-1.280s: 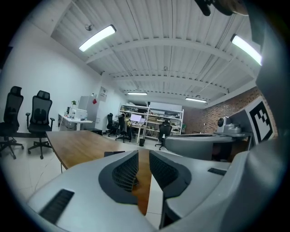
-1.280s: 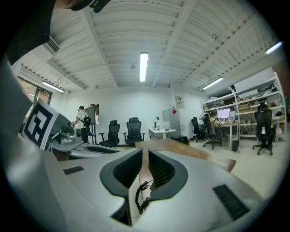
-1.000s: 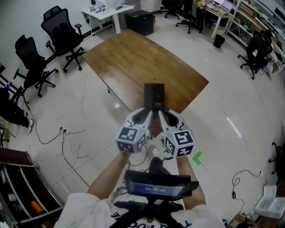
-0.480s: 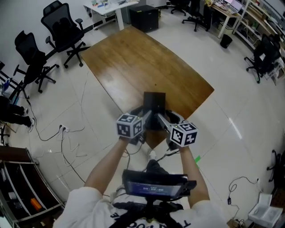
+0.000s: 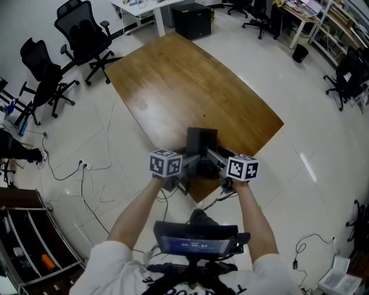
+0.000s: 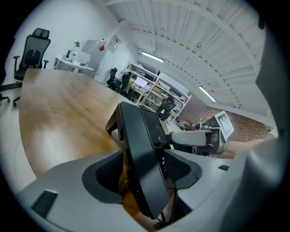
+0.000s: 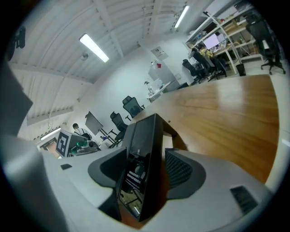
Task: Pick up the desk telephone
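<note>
The black desk telephone stands on the near edge of the wooden table. My left gripper reaches in at its left side and my right gripper at its right side. In the left gripper view the telephone runs as a dark slab between the jaws of the left gripper, which are opening, and table shows between it and the left pad. In the right gripper view the telephone likewise stands between the opening jaws of the right gripper, and no pad visibly presses on it.
Office chairs stand at the table's far left. Cables trail over the floor to the left. A black cabinet sits beyond the table and a shelf unit at bottom left. A screen device hangs on the person's chest.
Both grippers came down and forward from above the table edge to the telephone's sides. Their jaws spread from nearly together to wide apart around it.
</note>
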Tool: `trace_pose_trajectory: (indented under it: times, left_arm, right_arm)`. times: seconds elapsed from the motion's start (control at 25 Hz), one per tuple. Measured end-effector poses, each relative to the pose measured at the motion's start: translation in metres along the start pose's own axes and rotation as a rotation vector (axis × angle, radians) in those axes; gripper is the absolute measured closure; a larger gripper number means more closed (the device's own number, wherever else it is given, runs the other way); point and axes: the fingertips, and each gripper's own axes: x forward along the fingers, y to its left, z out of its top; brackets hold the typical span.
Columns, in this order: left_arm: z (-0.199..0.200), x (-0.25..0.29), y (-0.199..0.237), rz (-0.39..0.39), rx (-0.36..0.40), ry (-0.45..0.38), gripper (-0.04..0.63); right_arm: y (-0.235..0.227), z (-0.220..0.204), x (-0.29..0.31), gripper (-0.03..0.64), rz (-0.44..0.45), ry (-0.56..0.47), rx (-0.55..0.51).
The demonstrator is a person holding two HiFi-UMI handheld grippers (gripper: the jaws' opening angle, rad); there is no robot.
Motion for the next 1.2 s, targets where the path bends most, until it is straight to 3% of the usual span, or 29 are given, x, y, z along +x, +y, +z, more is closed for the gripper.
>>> trace_pose_trajectory:
  times: [0.24, 0.48, 0.64, 1.0, 1.2]
  left_arm:
    - [-0.012, 0.015, -0.004, -0.090, -0.032, 0.099, 0.305]
    - [-0.012, 0.023, -0.004, -0.162, -0.067, 0.158, 0.325]
    - [-0.012, 0.027, -0.004, -0.188, -0.116, 0.165, 0.327]
    - [-0.004, 0.020, -0.005, -0.160, -0.148, 0.078, 0.341]
    - [0.006, 0.011, -0.012, -0.150, -0.124, -0.001, 0.342]
  right_arm:
    - [-0.008, -0.006, 0.023, 0.344, 0.087, 0.084, 0.050]
    - [0.002, -0.008, 0.035, 0.370, 0.241, 0.147, 0.123]
    - [0.005, -0.009, 0.038, 0.370, 0.257, 0.155, 0.136]
    - [0.009, -0.003, 0.036, 0.373, 0.246, 0.087, 0.135]
    - [0.018, 0.005, 0.029, 0.373, 0.244, 0.066, 0.041]
